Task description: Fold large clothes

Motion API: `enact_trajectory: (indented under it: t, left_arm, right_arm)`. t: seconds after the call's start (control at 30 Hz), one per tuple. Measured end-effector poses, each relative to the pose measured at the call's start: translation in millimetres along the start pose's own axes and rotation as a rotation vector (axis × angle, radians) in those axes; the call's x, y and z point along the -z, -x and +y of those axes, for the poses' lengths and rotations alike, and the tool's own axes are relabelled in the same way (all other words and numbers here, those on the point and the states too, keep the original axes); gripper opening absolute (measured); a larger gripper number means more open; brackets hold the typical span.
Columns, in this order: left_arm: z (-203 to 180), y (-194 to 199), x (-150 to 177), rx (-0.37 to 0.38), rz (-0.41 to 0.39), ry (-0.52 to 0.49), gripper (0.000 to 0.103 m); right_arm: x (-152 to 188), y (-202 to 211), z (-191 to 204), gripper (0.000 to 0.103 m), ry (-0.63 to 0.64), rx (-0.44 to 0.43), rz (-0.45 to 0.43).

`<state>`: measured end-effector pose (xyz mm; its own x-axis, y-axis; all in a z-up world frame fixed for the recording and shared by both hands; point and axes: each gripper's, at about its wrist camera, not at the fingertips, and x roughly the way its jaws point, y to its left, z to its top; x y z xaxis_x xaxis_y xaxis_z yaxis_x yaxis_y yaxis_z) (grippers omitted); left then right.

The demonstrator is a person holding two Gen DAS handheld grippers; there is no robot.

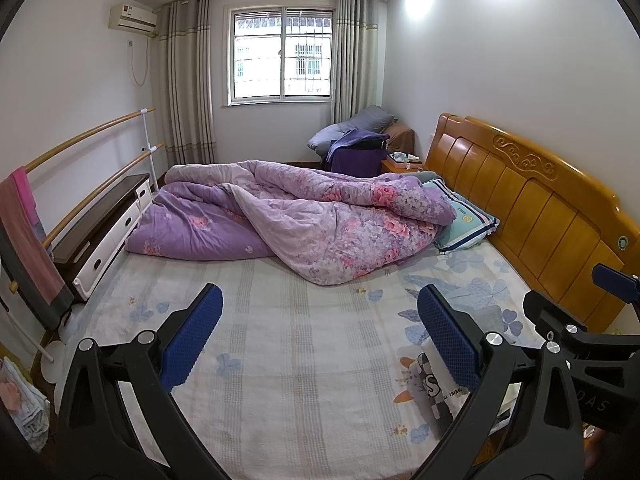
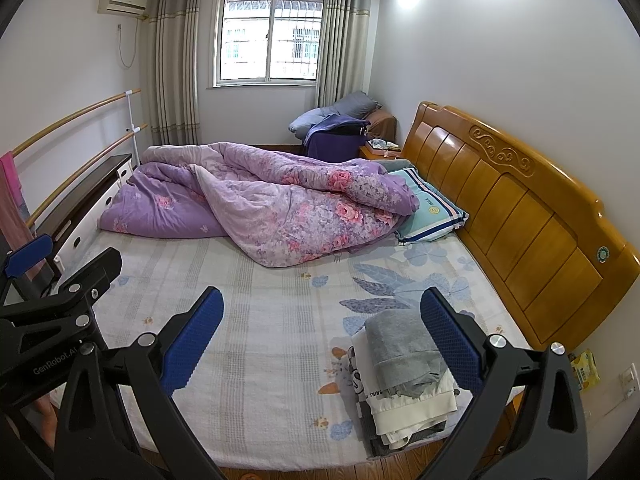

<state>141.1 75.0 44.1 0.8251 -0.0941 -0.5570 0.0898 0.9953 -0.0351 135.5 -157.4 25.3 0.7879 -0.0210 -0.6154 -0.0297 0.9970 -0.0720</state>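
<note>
The stack of clothes (image 2: 404,380) lies at the bed's (image 2: 260,320) near edge, toward the headboard (image 2: 520,208). Soft, light, floppy, I judge; I would pinch the grey top garment (image 2: 396,344) at a corner. My left gripper (image 1: 320,336) and right gripper (image 2: 322,338) hover, jaws spread, empty.

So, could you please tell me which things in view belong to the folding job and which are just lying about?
Job:
clothes stack, at the bed's near right corner
left gripper, open, empty
right gripper, open, empty

Lying about:
quilt, crumpled across the far side
pillow, by the headboard
towel, on the rail
</note>
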Motion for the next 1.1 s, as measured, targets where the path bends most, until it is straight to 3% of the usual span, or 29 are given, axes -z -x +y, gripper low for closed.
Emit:
enact_trajectory:
  t: [1.1]
  left_arm:
    - [0,-10,6,0.004,0.017,-0.001,0.098]
  right_arm:
    - [-1,-10,-1,0.095,-0.003,-0.001,0.013]
